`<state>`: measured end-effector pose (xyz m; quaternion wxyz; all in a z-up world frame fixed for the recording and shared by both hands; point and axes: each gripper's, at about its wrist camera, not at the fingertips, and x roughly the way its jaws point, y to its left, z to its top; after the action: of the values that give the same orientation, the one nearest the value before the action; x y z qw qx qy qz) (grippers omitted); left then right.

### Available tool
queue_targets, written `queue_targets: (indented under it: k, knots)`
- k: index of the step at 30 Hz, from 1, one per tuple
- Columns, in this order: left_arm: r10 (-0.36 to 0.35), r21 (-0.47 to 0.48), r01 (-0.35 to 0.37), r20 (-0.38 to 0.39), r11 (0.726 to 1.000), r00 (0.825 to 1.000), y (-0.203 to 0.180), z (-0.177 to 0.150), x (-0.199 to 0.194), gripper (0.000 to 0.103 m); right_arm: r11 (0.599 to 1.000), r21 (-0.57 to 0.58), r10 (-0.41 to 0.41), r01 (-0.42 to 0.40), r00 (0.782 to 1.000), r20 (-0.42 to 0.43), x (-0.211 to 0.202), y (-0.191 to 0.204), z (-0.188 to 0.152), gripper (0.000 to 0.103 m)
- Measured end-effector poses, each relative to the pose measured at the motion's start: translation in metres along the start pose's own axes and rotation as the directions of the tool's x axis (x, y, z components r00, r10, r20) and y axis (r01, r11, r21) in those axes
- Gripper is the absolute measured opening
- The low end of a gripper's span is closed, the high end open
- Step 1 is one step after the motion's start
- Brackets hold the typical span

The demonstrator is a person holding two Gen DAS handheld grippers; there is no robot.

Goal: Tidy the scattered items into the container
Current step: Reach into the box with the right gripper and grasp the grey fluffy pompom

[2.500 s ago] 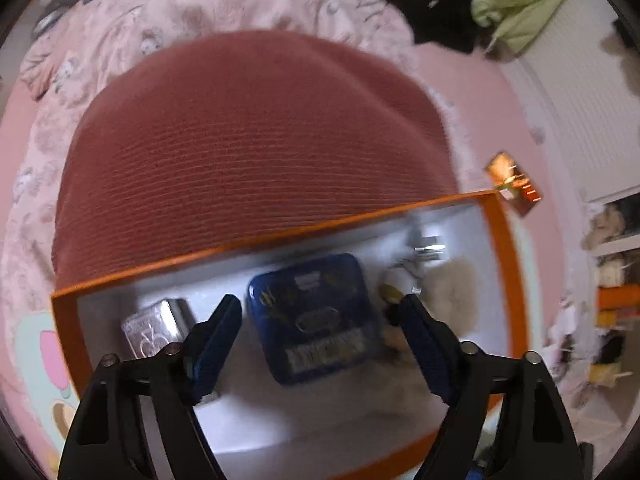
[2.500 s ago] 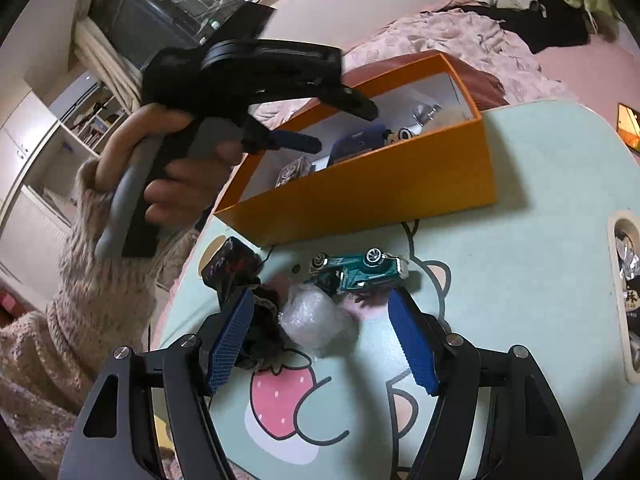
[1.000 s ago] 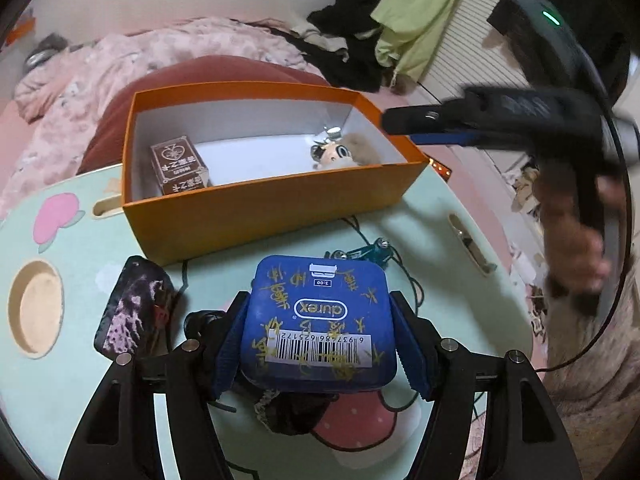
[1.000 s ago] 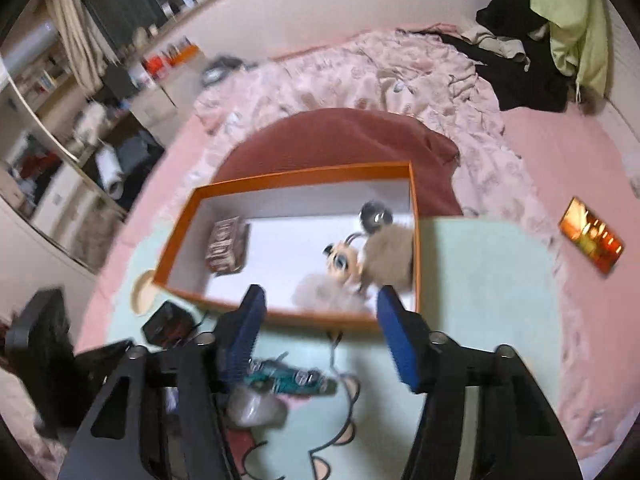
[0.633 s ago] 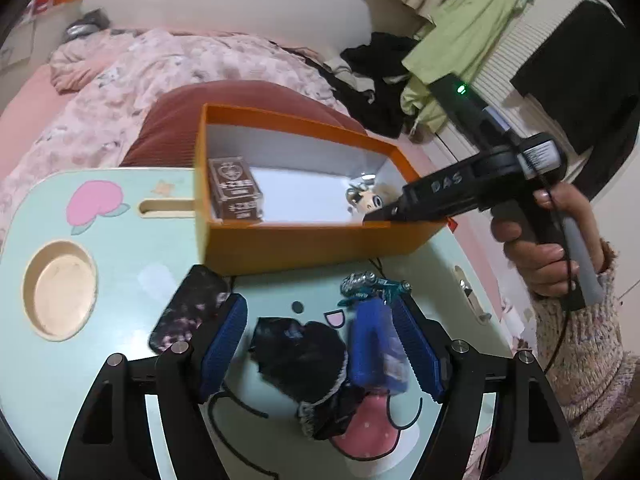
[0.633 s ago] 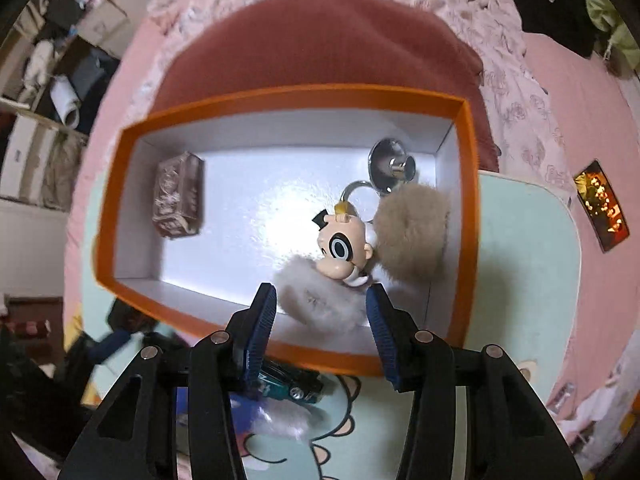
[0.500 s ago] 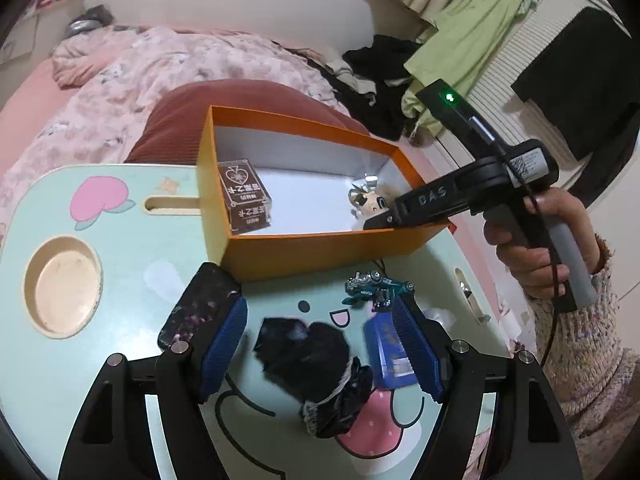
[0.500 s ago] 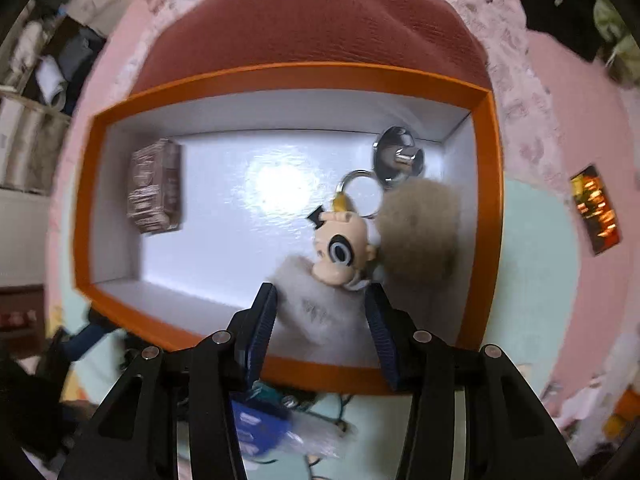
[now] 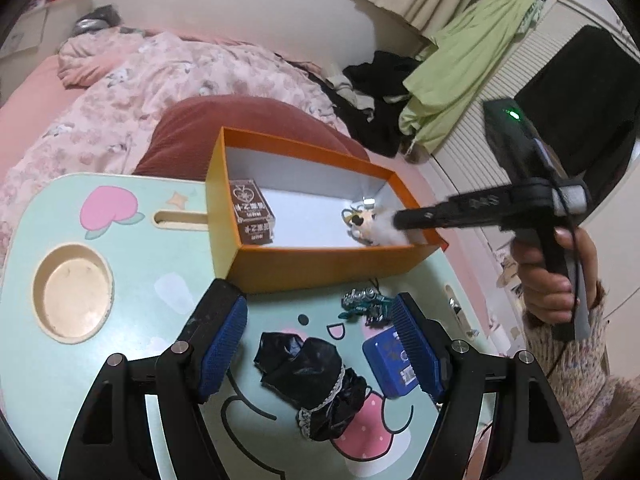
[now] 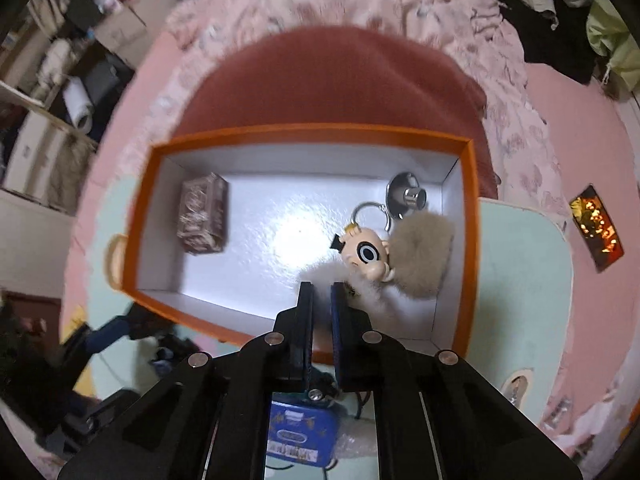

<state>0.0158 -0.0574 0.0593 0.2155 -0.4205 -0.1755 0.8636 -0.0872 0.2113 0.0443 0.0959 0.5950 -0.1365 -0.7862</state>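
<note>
Right wrist view: my right hand-held gripper [image 10: 321, 294] clenched on white fluff [image 10: 372, 294] inside orange box [image 10: 308, 133]; next, lift clear.

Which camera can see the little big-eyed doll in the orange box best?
The right wrist view. It looks straight down into the orange box, so the doll shows whole, face up, beside a beige pompom. In the left wrist view the doll is small, far off and partly hidden behind the right gripper.
</note>
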Motion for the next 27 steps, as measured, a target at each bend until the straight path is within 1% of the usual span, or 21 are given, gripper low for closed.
queue_targets:
  k: [3, 7, 9, 11, 13, 15, 17, 19, 21, 22, 23, 24, 25, 26, 27]
  knots:
    - [-0.02, 0.011, 0.02, 0.01, 1.0, 1.0, -0.004, 0.007, -0.004, 0.075, 0.997, 0.008, 0.071, -0.072, 0.994, 0.086, -0.024, -0.006, -0.015, 0.008]
    - [-0.017, 0.056, 0.017, 0.007, 0.998, 1.0, -0.017, 0.024, -0.001, 0.075, 0.981, -0.004, 0.189, -0.192, 0.965, 0.181, -0.04, 0.0, -0.028, 0.008]
    - [-0.023, 0.085, 0.022, 0.004, 0.996, 1.0, -0.027, 0.037, 0.004, 0.075, 0.97, -0.011, 0.241, -0.243, 0.954, 0.179, -0.03, 0.004, -0.039, 0.008]
    - [-0.03, 0.094, 0.03, -0.001, 0.995, 1.0, -0.032, 0.051, 0.01, 0.075, 0.964, -0.003, 0.264, -0.267, 0.95, 0.168, -0.017, 0.009, -0.053, 0.008]
    - [-0.015, 0.097, 0.016, -0.019, 0.995, 1.0, -0.036, 0.066, 0.02, 0.075, 0.954, 0.003, 0.294, -0.298, 0.942, 0.16, -0.005, 0.01, -0.067, 0.008]
    - [0.007, 0.102, -0.005, -0.016, 0.995, 1.0, -0.039, 0.077, 0.025, 0.075, 0.946, 0.017, 0.316, -0.323, 0.936, 0.154, 0.005, 0.008, -0.075, 0.008]
    - [0.002, 0.097, -0.002, -0.001, 0.995, 1.0, -0.041, 0.082, 0.024, 0.075, 0.958, 0.025, 0.276, -0.285, 0.943, 0.185, 0.003, 0.007, -0.075, 0.008]
    - [-0.02, 0.071, 0.019, 0.016, 0.997, 1.0, -0.039, 0.083, 0.021, 0.075, 0.972, 0.0, 0.228, -0.235, 0.946, 0.232, -0.011, 0.011, -0.061, 0.012]
    - [-0.041, 0.037, 0.04, 0.029, 0.999, 0.999, -0.035, 0.08, 0.018, 0.075, 0.981, -0.014, 0.191, -0.195, 0.943, 0.271, -0.022, 0.013, -0.042, 0.03]
    - [-0.045, 0.028, 0.045, 0.027, 0.999, 0.999, -0.033, 0.078, 0.018, 0.075, 0.986, -0.028, 0.167, -0.166, 0.947, 0.273, -0.024, 0.016, -0.027, 0.032]
    - [-0.046, 0.022, 0.046, 0.022, 0.999, 0.999, -0.032, 0.077, 0.018, 0.075, 0.988, -0.05, 0.153, -0.145, 0.956, 0.252, -0.02, 0.02, -0.013, 0.034]
    - [-0.045, 0.015, 0.045, 0.015, 0.999, 0.999, -0.029, 0.074, 0.018, 0.075, 0.989, -0.064, 0.144, -0.133, 0.968, 0.208, -0.012, 0.024, 0.0, 0.034]
    - [-0.043, 0.01, 0.043, 0.009, 0.999, 0.999, -0.026, 0.072, 0.017, 0.075, 0.991, -0.064, 0.129, -0.121, 0.983, 0.134, 0.003, 0.029, 0.016, 0.034]
    - [-0.04, 0.006, 0.04, 0.005, 0.999, 0.999, -0.024, 0.07, 0.017, 0.075, 0.993, -0.056, 0.11, -0.107, 0.992, 0.067, 0.019, 0.033, 0.029, 0.034]
    - [-0.035, 0.002, 0.035, 0.004, 0.999, 0.999, -0.02, 0.068, 0.015, 0.075, 0.995, -0.058, 0.084, -0.082, 0.996, 0.019, 0.033, 0.037, 0.037, 0.034]
